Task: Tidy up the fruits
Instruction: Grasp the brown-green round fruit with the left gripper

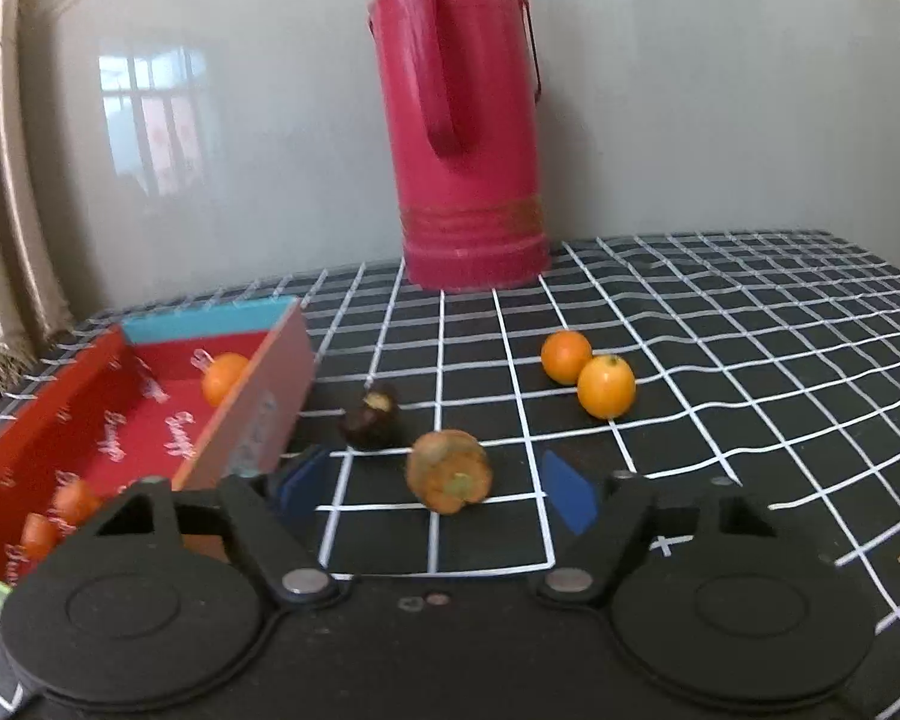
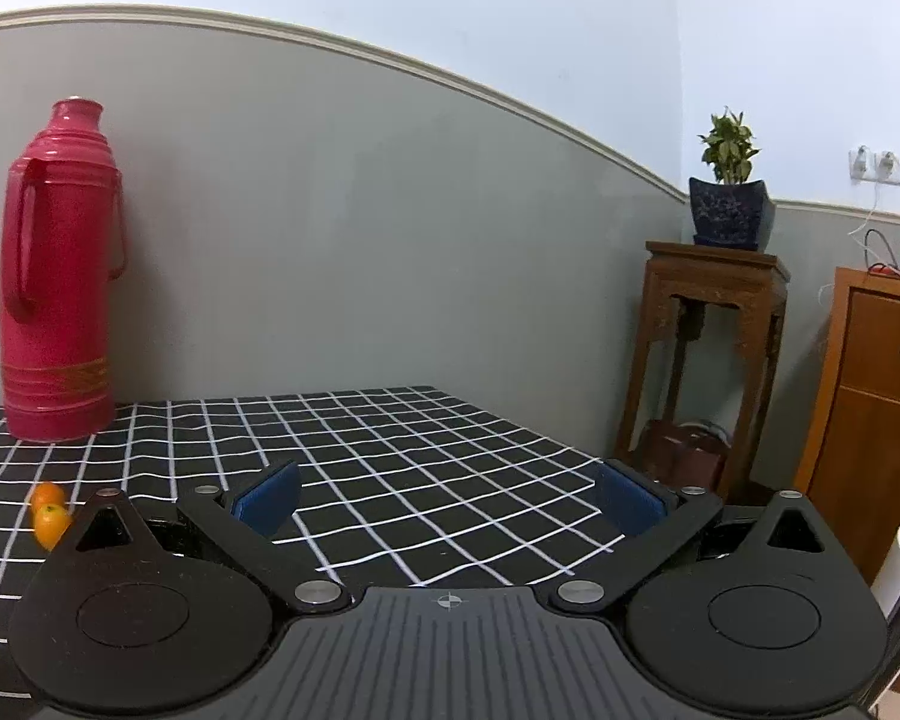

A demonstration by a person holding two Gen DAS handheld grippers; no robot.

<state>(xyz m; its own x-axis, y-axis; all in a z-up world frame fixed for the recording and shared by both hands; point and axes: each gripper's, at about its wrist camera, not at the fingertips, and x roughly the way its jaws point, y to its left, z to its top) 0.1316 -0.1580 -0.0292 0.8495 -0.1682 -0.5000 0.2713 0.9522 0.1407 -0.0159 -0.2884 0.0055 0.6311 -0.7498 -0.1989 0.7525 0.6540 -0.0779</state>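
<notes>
While the left gripper (image 1: 441,489) hangs with its blue-padded jaws spread wide and nothing between them, a mouldy orange-brown fruit (image 1: 448,471) lies on the black white-gridded tablecloth (image 1: 720,360) just ahead of the gap. At 11 o'clock from it sits a dark brown rotten fruit (image 1: 371,423), and at 1 o'clock two small bright orange citrus fruits (image 1: 588,373) touch each other. At 9 o'clock the shallow red cardboard box with a blue end wall (image 1: 150,414) holds one orange fruit (image 1: 223,378) near its far end and orange-red pieces (image 1: 60,516) near its near end. A tall pink thermos (image 1: 465,120) stands at 12 o'clock. The right gripper (image 2: 447,507) is likewise splayed and empty over bare cloth.
</notes>
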